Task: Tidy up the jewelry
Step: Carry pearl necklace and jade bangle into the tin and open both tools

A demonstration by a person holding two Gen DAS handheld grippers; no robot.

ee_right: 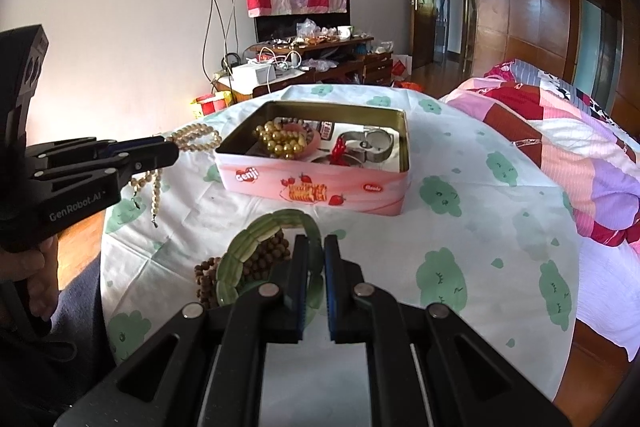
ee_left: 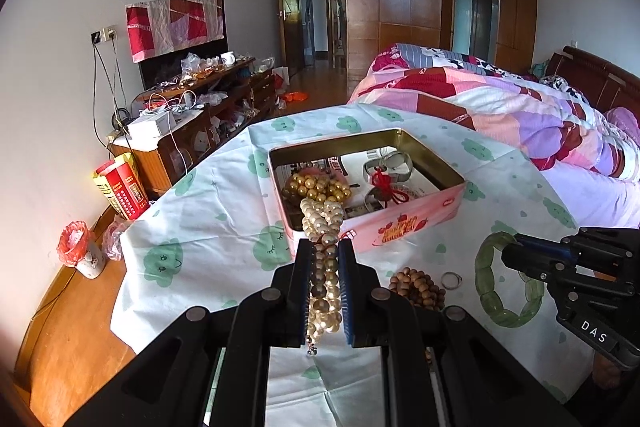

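My left gripper (ee_left: 325, 247) is shut on a cream pearl necklace (ee_left: 322, 211), whose strand hangs between the pads just in front of the pink tin box (ee_left: 404, 227). The right wrist view shows this left gripper (ee_right: 174, 149) left of the tin (ee_right: 316, 183), with the pearls (ee_right: 196, 139) looping out and dangling. My right gripper (ee_right: 316, 241) is shut on a green jade bracelet (ee_right: 256, 227), also visible from the left wrist (ee_left: 486, 279) with the right gripper (ee_left: 506, 255) on it. Inside the tin lie gold beads (ee_left: 316, 187), a red knot charm (ee_left: 384, 183) and a silver bangle (ee_left: 394, 165).
A wooden bead bracelet (ee_left: 418, 287) and a thin ring (ee_left: 451, 280) lie on the cloud-print tablecloth (ee_right: 440, 227). A bed with a patchwork quilt (ee_left: 500, 107) is on the right, a cluttered wooden cabinet (ee_left: 192, 111) on the left. A hand (ee_right: 36, 267) grips the left handle.
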